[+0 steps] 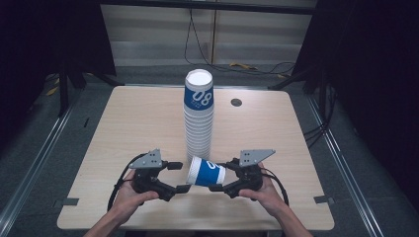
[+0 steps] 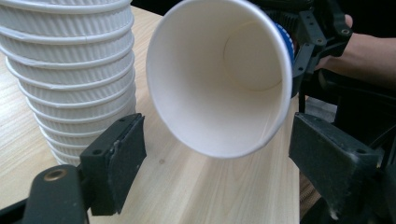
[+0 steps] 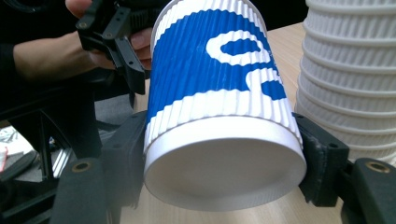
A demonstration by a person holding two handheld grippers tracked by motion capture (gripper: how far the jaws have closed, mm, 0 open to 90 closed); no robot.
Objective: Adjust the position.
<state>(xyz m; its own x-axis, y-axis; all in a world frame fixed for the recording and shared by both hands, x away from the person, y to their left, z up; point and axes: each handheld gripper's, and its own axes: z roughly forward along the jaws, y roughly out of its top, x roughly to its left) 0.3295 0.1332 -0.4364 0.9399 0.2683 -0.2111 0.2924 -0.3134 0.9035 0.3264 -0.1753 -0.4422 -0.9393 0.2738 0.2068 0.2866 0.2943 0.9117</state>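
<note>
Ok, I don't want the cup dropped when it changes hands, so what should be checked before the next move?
1. Right gripper clamped on the blue-and-white ribbed paper cup near its base: ok.
2. Left gripper open wide: ok.
3. Cup's rim faces the left gripper: ok.
4. Left pads touching the rim: not ok, still apart.
5. Tall stack of paper cups upright on the wooden table: ok.
</note>
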